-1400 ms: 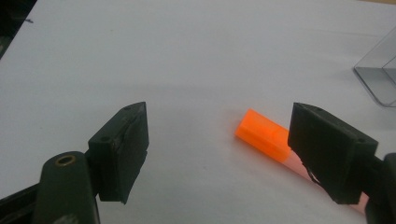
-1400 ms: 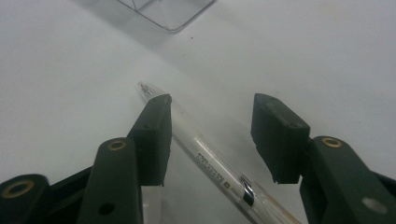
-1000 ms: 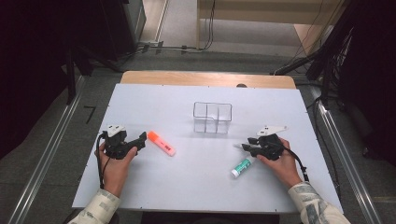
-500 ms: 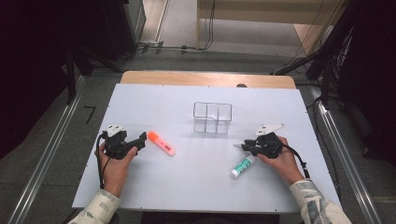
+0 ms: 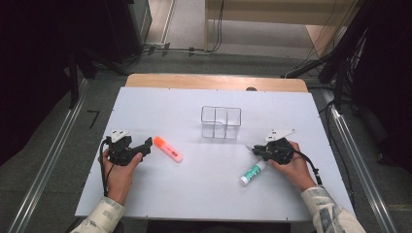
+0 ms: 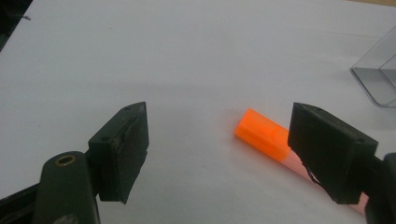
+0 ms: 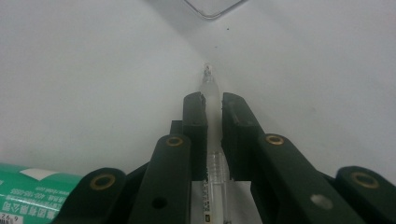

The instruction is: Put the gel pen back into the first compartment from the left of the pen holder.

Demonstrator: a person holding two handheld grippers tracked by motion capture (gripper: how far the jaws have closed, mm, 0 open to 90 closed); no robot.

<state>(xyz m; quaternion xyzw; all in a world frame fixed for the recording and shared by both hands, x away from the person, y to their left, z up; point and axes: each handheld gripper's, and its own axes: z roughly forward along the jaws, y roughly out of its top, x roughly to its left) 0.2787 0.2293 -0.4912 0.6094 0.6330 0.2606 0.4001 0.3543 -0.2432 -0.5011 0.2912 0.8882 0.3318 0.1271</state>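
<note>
- High view takes in a white rectangular tabletop [image 5: 160,102] with a strip of bare wood along its far edge; the person's two forearms come onto it from the near edge.
- A clear plastic box with open compartments [image 5: 221,122] stands on the white surface, toward the far side and about midway across; it serves as the landmark for the rest.
- The left gripper [image 5: 145,145], black with a grey three-cornered plate on top, lies in the person's left hand [image 5: 118,172], left of the clear box and nearer the person.
- In the left gripper view its jaws stand wide apart with nothing between them; the table surface shows in the gap.
- The right gripper [image 5: 252,148], also black with a grey plate, is in the person's right hand [image 5: 293,166], right of the clear box and a little nearer the person.
- In the right gripper view its jaws are drawn close on a thin clear plastic pen [image 7: 214,140], which runs along the narrow gap and pokes out ahead toward a corner of the clear box.
- An orange highlighter with a pale body [image 5: 168,149] lies flat, left of the clear box and nearer the person, just ahead of the left gripper's jaws and apart from them.
- A green-and-white glue stick [image 5: 252,173] lies flat, right of the clear box and nearer the person, just beside the right hand.
</note>
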